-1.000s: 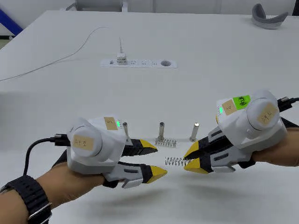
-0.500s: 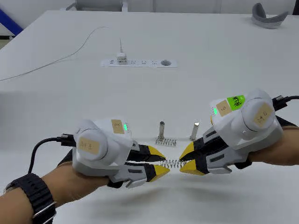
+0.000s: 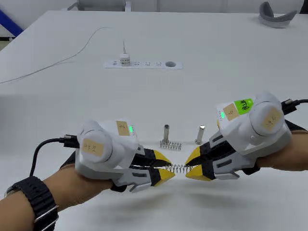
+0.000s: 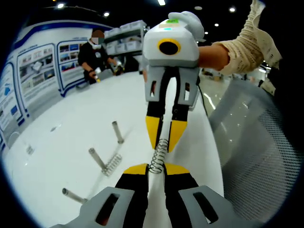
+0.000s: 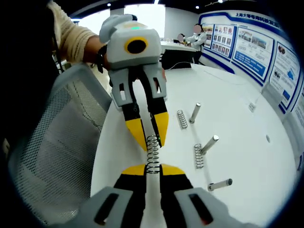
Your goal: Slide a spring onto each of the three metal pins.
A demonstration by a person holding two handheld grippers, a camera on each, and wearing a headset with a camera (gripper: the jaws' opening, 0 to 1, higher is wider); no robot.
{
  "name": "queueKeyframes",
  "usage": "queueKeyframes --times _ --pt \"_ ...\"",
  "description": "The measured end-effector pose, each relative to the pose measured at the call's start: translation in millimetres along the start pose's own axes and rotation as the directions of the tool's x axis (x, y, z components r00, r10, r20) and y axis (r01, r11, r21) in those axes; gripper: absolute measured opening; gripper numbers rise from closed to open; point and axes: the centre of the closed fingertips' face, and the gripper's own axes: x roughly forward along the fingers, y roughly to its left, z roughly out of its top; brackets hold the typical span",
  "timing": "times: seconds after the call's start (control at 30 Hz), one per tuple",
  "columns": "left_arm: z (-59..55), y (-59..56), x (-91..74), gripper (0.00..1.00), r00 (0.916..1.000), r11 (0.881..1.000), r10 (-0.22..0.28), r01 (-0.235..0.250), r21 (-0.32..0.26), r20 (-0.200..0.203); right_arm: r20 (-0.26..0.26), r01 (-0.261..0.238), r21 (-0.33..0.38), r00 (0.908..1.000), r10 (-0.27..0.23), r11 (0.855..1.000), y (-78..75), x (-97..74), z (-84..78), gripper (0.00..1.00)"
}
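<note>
- 1 second ago the left gripper (image 3: pixel 168 168) hung spread beside the spring (image 3: pixel 179 168); now its tips pinch 1 end.
- The right gripper (image 3: pixel 189 168) is clamped on the other end.
- The stickers (image 3: pixel 246 104), tan and green, carry writing too small to read.
- The spring is a thin silvery coil, held level above the table (image 3: pixel 216 57), in front of the pins (image 3: pixel 166 132).

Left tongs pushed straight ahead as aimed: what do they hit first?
The right tongs: they face the left tongs head-on, with the spring both grip bridging the gap. The spring would likely compress first.
</note>
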Motion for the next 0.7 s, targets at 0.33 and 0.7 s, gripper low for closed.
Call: queueKeyframes --times 0.33,0.7 --pt "9.2 -2.4 -2.1 0.11 0.9999 1.000 -0.007 0.006 0.014 0.008 -0.003 0.009 0.005 1.0000 -0.009 1.000 -1.4 -0.6 -2.6 0.11" --pt "24.9 -7.4 -2.7 0.11 0.9989 0.999 -0.019 0.017 0.028 0.042 -0.006 0.016 0.012 0.9999 -0.016 1.000 -0.6 -0.2 -6.4 0.11"
